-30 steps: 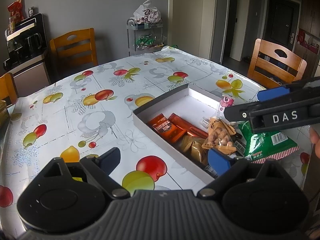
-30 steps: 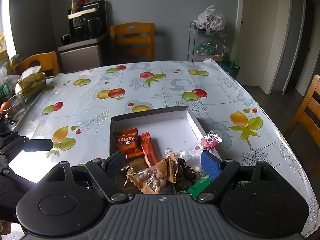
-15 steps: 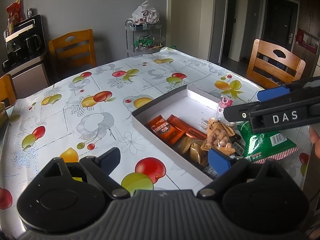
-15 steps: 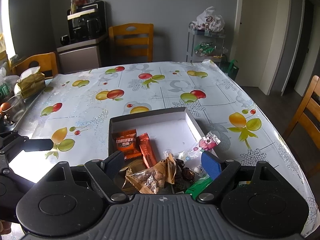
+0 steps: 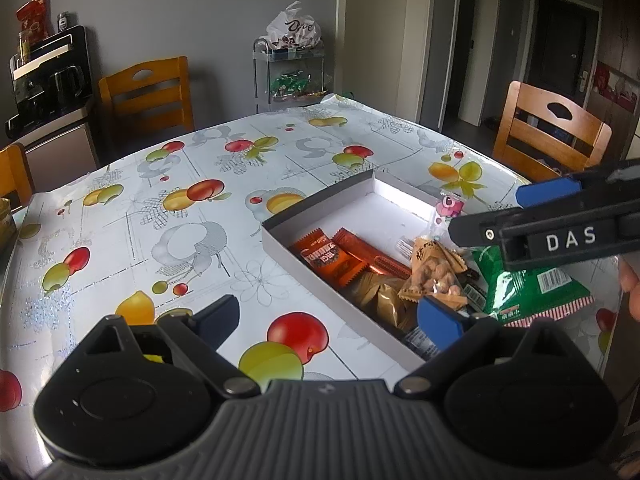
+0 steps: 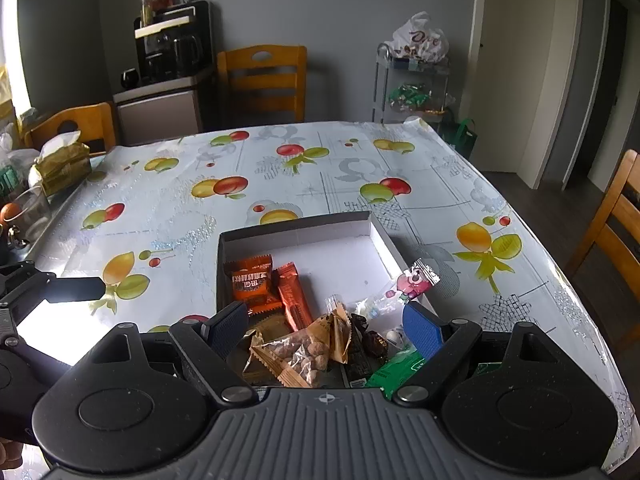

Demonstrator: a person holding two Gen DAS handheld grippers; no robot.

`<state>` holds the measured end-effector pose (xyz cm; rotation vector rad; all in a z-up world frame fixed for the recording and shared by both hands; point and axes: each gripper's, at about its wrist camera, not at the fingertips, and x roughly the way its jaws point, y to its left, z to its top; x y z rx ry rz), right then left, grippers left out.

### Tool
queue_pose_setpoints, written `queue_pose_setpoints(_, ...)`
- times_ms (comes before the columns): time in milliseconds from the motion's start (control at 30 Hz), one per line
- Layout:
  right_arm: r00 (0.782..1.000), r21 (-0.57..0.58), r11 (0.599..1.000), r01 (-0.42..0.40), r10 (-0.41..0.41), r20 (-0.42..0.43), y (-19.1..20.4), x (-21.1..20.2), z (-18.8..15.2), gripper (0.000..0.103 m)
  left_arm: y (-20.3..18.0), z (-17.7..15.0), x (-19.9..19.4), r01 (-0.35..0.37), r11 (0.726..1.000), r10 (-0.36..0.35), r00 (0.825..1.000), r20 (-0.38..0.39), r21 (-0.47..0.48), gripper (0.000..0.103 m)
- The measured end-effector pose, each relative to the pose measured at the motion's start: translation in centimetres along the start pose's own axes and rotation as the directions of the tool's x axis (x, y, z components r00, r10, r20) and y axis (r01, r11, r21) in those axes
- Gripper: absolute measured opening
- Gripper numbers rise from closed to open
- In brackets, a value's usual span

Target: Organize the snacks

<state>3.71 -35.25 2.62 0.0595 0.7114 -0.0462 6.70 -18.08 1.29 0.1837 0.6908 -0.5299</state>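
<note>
Covering most of both views, the table in its fruit-print cloth carries a shallow white box near its front edge, with the snacks heaped at the box's near end: a green bag partly over the rim, a peanut packet, an orange wrapper and a red bar. Above them the right gripper hovers with fingers spread wide and nothing between, and the left gripper, just beside the box, is likewise spread and empty. A small pink candy lies on the cloth touching the box's right wall.

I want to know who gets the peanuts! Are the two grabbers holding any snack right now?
No, nothing is held. The left gripper and the right gripper are both open, and the peanut packet just lies in the box.
</note>
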Motion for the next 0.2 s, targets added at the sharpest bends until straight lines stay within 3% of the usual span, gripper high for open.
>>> queue_pose_setpoints(200, 1.000, 0.000, 1.000, 0.000, 0.000, 0.001, -0.09, -0.04, -0.13, 0.085, -0.24, -0.01, -0.08, 0.005, 1.000, -0.005, 1.000, 0.003, 0.010, 0.098)
